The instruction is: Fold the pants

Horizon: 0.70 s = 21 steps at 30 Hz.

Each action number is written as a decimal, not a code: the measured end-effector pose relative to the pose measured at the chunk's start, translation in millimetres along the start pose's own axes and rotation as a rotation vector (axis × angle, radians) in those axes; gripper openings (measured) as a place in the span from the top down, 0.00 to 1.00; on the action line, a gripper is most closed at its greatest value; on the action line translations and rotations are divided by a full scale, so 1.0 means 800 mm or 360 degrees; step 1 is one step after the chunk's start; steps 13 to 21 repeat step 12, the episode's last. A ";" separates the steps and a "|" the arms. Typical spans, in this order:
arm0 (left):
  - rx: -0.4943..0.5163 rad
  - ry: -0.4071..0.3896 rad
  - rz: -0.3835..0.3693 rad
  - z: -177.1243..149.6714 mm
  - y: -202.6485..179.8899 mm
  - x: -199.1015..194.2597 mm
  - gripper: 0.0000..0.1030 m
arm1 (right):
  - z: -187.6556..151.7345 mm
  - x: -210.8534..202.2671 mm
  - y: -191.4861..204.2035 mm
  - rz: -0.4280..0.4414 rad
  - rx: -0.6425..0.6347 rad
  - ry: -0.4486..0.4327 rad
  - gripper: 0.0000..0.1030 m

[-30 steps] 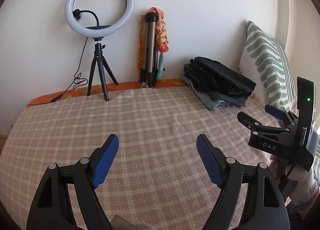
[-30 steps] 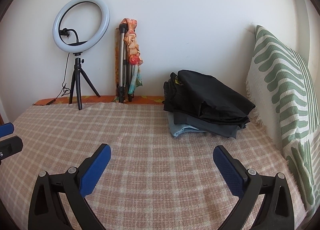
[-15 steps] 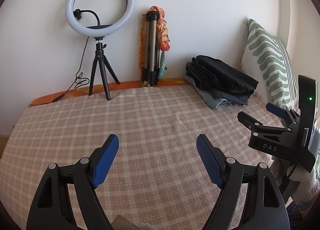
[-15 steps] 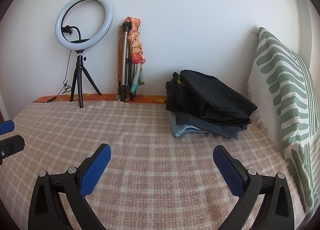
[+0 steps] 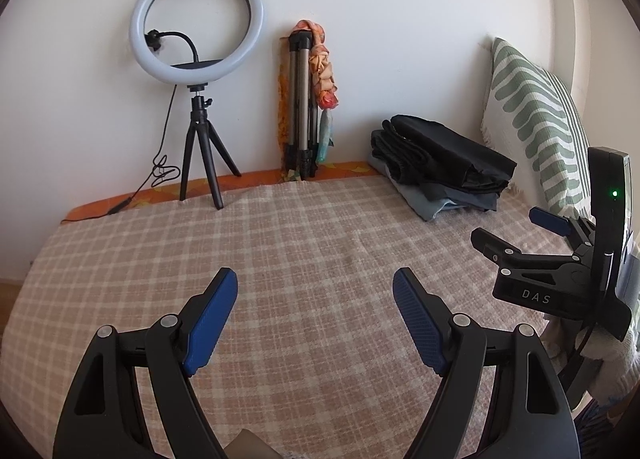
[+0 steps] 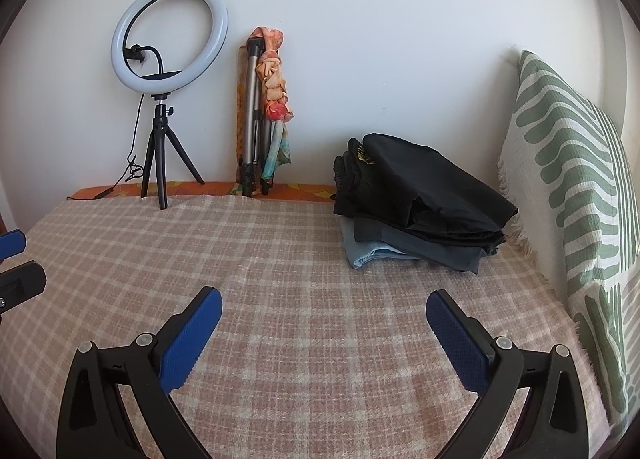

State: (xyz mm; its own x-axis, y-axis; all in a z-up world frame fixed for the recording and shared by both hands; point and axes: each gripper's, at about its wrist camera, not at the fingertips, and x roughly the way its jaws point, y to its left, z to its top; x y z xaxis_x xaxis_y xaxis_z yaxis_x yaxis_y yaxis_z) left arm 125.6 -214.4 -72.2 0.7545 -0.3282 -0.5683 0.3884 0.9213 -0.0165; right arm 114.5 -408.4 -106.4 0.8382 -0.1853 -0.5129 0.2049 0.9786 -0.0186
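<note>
Left gripper [image 5: 315, 287]: jaws spread wide, blue pads bare, nothing between them; it hangs over the checked blanket [image 5: 280, 243]. Right gripper [image 6: 323, 307]: jaws likewise wide apart and holding nothing, above the same blanket. From the left wrist view the right gripper shows at the right edge, black body lettered "DAS", a green light lit on the unit behind it. From the right wrist view, only a blue pad and black tip of the left gripper show at the left edge.

Blanket: beige and pink plaid, lying flat across the bed surface, with a slight ridge in the weave ahead of the right gripper.

Further back, right side: stack of folded pants [image 6: 424, 203] resting on the blanket, near the green-and-white patterned pillow [image 6: 568, 195] that leans upright at the right. Top piece black, a dark grey one under it, a light blue one at the bottom. Well apart from both grippers.

Far edge: orange patterned sheet [image 6: 200, 188] showing past the blanket. Ring light [image 5: 197, 23] on a small black tripod stands at the back left, cable trailing down to the left. Folded silver tripod [image 5: 300, 107] leans on the white wall [image 5: 400, 19], an orange floral cloth [image 5: 324, 67] draped over its top.
</note>
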 end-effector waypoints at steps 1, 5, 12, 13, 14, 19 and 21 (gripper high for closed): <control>0.0000 -0.0001 0.0001 0.000 0.000 0.000 0.22 | 0.000 0.000 0.000 -0.0001 -0.0001 -0.0001 0.00; 0.0004 0.0002 -0.0006 0.000 -0.001 0.000 0.22 | 0.000 -0.001 0.000 -0.0001 -0.0003 0.0001 0.00; 0.0000 0.0014 -0.0001 -0.001 0.001 0.001 0.22 | -0.001 0.000 0.000 0.0000 -0.0004 0.0004 0.00; 0.0000 0.0014 -0.0001 -0.001 0.001 0.001 0.22 | -0.001 0.000 0.000 0.0000 -0.0004 0.0004 0.00; 0.0000 0.0014 -0.0001 -0.001 0.001 0.001 0.22 | -0.001 0.000 0.000 0.0000 -0.0004 0.0004 0.00; 0.0000 0.0014 -0.0001 -0.001 0.001 0.001 0.22 | -0.001 0.000 0.000 0.0000 -0.0004 0.0004 0.00; 0.0000 0.0014 -0.0001 -0.001 0.001 0.001 0.22 | -0.001 0.000 0.000 0.0000 -0.0004 0.0004 0.00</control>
